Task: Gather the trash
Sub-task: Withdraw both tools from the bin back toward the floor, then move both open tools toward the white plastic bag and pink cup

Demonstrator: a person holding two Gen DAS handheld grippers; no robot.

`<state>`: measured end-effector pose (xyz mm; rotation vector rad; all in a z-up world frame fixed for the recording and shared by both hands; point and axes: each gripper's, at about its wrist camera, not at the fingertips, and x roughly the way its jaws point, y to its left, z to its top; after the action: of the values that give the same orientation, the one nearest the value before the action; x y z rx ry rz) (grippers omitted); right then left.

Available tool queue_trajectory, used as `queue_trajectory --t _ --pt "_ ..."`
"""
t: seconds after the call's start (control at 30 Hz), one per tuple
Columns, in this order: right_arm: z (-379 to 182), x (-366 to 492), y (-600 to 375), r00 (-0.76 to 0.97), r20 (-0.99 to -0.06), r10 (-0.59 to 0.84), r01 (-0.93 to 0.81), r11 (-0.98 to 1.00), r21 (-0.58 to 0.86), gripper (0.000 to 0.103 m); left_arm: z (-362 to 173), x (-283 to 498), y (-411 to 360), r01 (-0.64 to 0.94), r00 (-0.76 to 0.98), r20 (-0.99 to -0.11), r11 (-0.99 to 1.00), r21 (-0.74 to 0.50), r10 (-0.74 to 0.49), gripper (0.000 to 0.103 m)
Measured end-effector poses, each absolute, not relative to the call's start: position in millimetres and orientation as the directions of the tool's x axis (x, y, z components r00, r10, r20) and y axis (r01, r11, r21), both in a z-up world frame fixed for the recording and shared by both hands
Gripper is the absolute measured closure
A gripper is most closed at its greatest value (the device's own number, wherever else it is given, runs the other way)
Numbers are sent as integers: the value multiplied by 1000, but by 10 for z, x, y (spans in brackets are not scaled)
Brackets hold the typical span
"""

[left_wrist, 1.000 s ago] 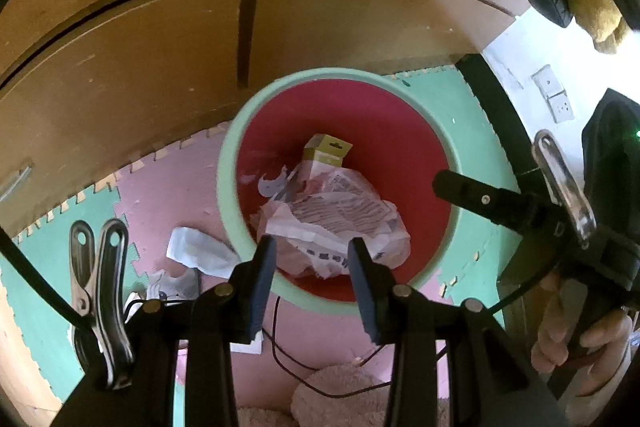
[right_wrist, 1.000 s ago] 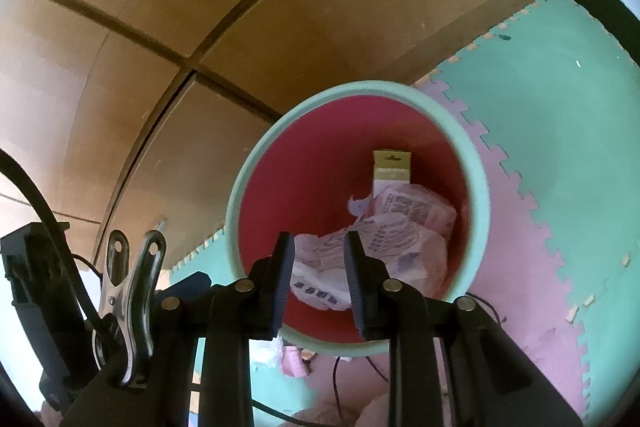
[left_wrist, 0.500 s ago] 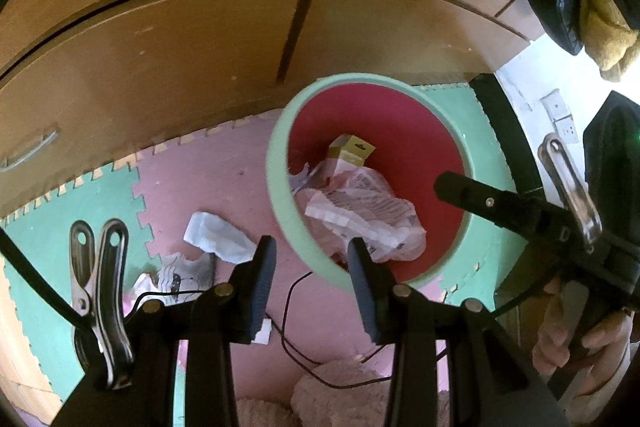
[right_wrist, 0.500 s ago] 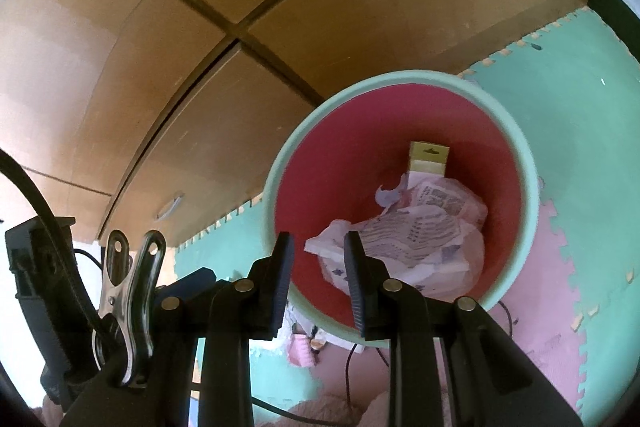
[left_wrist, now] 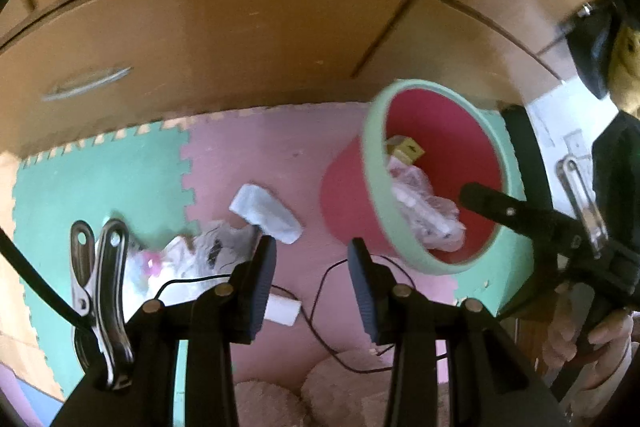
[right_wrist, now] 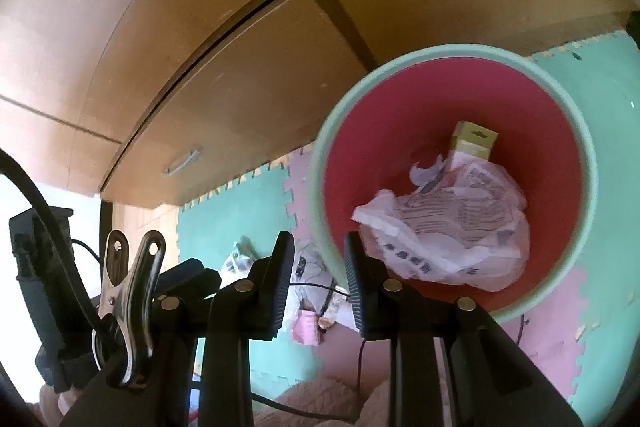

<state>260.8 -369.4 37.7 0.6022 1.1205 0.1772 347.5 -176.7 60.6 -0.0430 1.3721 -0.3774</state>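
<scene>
A bin with a green rim (left_wrist: pixel 374 163) and a red inside stands on foam floor mats, at the right of the left wrist view. It holds a crumpled plastic bag (right_wrist: pixel 452 227) and a yellow box (right_wrist: pixel 474 141). On the pink mat left of the bin lie a white packet (left_wrist: pixel 266 215), a crumpled printed wrapper (left_wrist: pixel 200 255) and a small white box (left_wrist: pixel 284 307). My left gripper (left_wrist: pixel 312 267) hangs open above the pink mat, just right of these, with nothing between its fingers. My right gripper (right_wrist: pixel 318 267) is open and empty over the bin's near left rim (right_wrist: pixel 320 187).
Wooden cabinet fronts (left_wrist: pixel 240 47) with a drawer handle (left_wrist: pixel 86 83) close off the far side. A thin black cable (left_wrist: pixel 320 291) runs over the pink mat. A fluffy pink thing (left_wrist: pixel 320 395) lies at the near edge. A hand (left_wrist: pixel 592 339) holds the right gripper's handle.
Both grippers have moved left, so the bin has slid to the right in both views. More of the floor litter now shows in the left wrist view. Neither jaw gap has changed.
</scene>
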Motion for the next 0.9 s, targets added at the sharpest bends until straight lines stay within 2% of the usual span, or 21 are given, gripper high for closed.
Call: queue_trajectory --t 0.43,0.9 --pt "305 2782 -3078 355 -808 470 58 852 520 76 312 3349 -777 17 127 -962 971 -240 -240 64" --pt "-213 2890 -2399 195 -850 490 -37 869 493 76 -353 3106 -426 -119 47 -962 954 -274 -270 64"
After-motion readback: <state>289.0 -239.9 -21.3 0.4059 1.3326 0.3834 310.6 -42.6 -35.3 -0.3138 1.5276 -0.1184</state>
